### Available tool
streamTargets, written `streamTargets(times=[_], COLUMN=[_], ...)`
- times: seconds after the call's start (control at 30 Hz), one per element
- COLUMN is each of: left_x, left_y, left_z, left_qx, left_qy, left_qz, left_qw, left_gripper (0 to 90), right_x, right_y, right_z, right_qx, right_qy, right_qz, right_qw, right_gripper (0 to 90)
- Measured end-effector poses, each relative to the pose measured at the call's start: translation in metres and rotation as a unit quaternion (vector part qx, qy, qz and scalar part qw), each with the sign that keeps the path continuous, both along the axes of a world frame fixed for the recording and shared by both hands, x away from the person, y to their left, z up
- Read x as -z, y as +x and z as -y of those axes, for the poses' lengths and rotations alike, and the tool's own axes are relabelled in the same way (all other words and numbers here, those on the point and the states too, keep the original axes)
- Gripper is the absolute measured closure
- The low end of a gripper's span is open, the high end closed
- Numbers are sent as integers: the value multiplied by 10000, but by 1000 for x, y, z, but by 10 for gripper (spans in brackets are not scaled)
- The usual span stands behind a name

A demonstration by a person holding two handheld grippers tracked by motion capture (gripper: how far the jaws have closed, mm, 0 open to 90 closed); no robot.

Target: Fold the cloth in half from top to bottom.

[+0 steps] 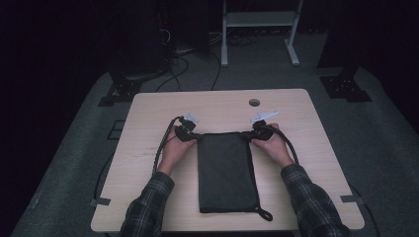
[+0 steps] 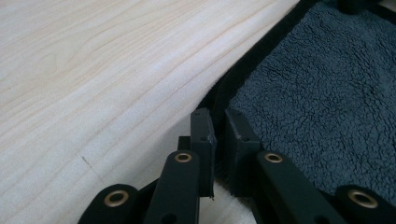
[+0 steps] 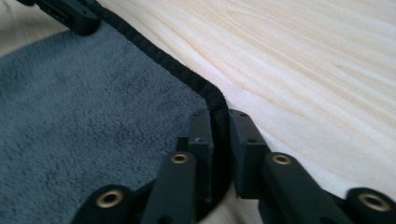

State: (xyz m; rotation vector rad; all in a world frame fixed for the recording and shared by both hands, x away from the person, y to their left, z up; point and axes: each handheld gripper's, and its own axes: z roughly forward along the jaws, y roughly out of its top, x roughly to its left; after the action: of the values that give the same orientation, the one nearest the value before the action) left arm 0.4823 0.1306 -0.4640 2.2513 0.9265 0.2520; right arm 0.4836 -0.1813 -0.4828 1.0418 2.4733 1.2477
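A dark grey fleece cloth (image 1: pixel 225 173) with black edging lies folded lengthwise on the pale wooden table (image 1: pixel 148 187). My left gripper (image 1: pixel 190 132) sits at its far left corner and my right gripper (image 1: pixel 257 131) at its far right corner. In the left gripper view my left gripper (image 2: pixel 219 119) is shut on the black edging (image 2: pixel 243 74), with the fleece (image 2: pixel 322 93) to its right. My right gripper (image 3: pixel 219 116), in its own view, is shut on the black edging (image 3: pixel 163 60) where it bends round the corner. A black loop (image 1: pixel 265 215) hangs off the cloth's near right corner.
A round hole (image 1: pixel 254 102) sits in the table near its far edge. A white metal frame (image 1: pixel 259 29) and dark stands (image 1: pixel 346 84) stand on the grey floor beyond, with cables. Black cables (image 1: pixel 160 148) trail from both grippers along the forearms.
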Motion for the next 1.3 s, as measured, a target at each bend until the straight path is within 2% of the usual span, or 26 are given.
streamTargets(times=[0.1,0.2,0.27,0.37,0.53,0.67,0.8,0.9,1.07,1.3], left_x=[-1,-1,-2,-10,-39,-52,-60,-64,-66,-61], left_y=[-1,3,5,9,12,6,-9,-22,-46,-75], left_z=[1,-2,-4,-6,-8,-11,-16,-19,-22,-24], left_qx=[-68,-159,-208,-249,-298,-267,-108,-4,190,399], left_qy=[20,-97,-152,-121,-137,-252,-356,-484,-691,-968], left_qz=[-32,-105,-101,76,596,761,781,762,700,465], left_qw=[10000,9998,9996,9996,9977,9964,9963,9959,9950,9934], left_gripper=[839,843,846,848,848,848,847,847,847,847], right_x=[-1,-4,-5,-10,-32,-55,-65,-67,-66,-58], right_y=[-1,1,2,8,15,15,3,-9,-29,-56], right_z=[-2,-4,-3,-4,-5,-4,-3,-1,6,13], right_qx=[65,168,265,300,381,322,149,-2,-186,-342], right_qy=[-57,-144,-54,44,132,265,380,456,651,722], right_qz=[-28,-53,-99,-31,174,398,528,553,493,410], right_qw=[10000,9997,9996,9995,9990,9983,9978,9974,9965,9960], right_gripper=[825,827,828,828,828,828,828,828,828,827])
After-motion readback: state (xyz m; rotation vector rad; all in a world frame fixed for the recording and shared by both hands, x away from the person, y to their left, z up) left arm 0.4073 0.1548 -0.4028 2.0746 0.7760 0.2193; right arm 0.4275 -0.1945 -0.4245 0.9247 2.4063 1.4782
